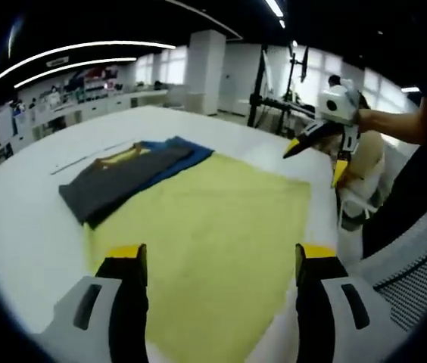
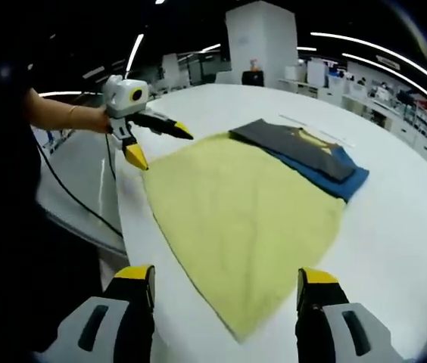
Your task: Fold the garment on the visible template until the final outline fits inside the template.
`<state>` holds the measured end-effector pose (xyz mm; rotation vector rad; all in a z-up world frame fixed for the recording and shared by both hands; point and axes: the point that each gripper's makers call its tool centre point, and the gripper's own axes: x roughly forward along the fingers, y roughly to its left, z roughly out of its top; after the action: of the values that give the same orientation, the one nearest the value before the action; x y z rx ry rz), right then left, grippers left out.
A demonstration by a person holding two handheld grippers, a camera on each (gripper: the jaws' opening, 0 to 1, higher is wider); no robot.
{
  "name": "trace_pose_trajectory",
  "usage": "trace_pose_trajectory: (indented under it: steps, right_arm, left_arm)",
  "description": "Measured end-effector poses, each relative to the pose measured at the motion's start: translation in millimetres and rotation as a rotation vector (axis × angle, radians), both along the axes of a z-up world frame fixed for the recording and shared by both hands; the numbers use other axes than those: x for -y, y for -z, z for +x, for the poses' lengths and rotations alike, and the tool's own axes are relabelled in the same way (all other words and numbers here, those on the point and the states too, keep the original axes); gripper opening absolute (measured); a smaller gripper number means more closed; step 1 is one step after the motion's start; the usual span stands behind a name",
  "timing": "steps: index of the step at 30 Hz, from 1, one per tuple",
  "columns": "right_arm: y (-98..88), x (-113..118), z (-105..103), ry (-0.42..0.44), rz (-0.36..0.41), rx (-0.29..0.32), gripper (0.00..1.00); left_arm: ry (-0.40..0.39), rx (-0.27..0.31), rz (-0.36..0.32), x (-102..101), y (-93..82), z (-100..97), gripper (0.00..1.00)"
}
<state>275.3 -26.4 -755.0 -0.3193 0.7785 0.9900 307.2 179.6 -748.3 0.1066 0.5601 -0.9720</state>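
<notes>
Both grippers hang above the table [image 1: 32,219] with jaws spread and nothing held: the left gripper [image 1: 221,253] over one edge of the yellow cloth [image 1: 213,227], the right gripper [image 2: 225,276] over a near corner. The cloth lies flat and unfolded near the table's edge, beside a folded grey and blue stack [image 2: 304,155]. It looks thin, light and limp, so pinching two corners of one edge should carry it best.
</notes>
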Motion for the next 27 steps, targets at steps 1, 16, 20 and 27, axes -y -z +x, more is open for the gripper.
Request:
trace_pose_trajectory:
  steps: [1, 16, 20, 27]
  right_arm:
    - [1.3, 0, -1, -0.002, -0.004, -0.004, 0.72]
    - [31.8, 16, -12, -0.049, -0.149, -0.006, 0.48]
    - [36.6, 18, -12, -0.063, -0.178, 0.006, 0.44]
    - [47.1, 28, -12, -0.091, -0.263, 0.009, 0.35]
  left_arm:
    - [-0.002, -0.005, -0.003, -1, 1.2, -2.7, 0.71]
    - [0.106, -0.042, 0.16, -18, 36.6, -42.6, 0.47]
    - [0.124, -0.032, 0.219, -24, 44.0, -46.6, 0.42]
    - [0.155, -0.014, 0.278, -32, 50.6, -52.5, 0.41]
